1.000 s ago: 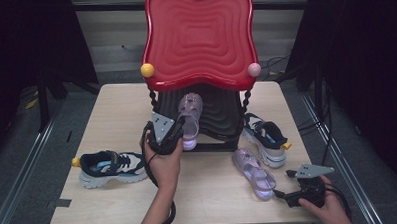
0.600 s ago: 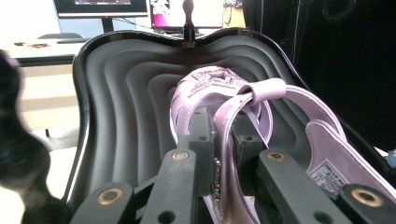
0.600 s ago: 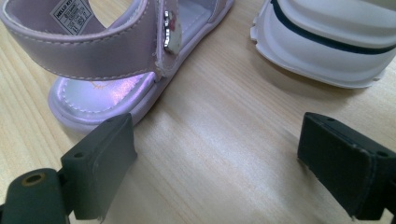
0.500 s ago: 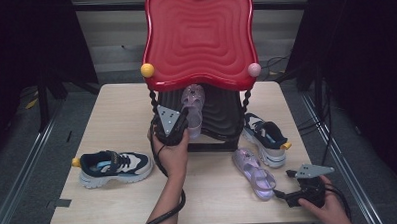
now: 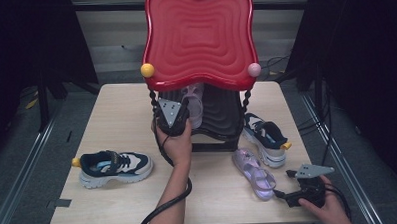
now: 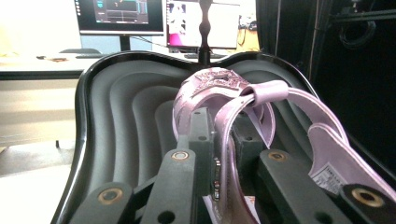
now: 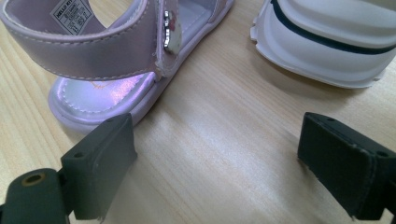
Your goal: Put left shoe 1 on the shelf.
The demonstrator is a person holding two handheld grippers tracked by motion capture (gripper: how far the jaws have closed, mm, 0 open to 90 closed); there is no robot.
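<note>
Nearest the person, the right tongs rest low on the pale wooden table at its near right corner, jaws spread wide with nothing between them. Just ahead of their tips lies a lilac strapped sandal with a shiny insole, its heel toward those tongs and its long axis running away and slightly left; in the right gripper view its heel strap sits just beyond the left jaw. Beside it stands a white-soled navy and white sneaker.

Farther in, the left tongs are clamped on the strap of a second lilac sandal with a glittery front, carried toe forward over the lower black ribbed tray of a two-tier stand. That sandal lies straight ahead of its tongs, its length pointing into the tray, so my guess is that the coming move is a short lowering onto the ribs. The red wavy top tier overhangs closely, leaving little headroom.

At the far left of the table a matching navy sneaker with a yellow heel tab lies well apart. Beyond, dark curtains flank the table.
</note>
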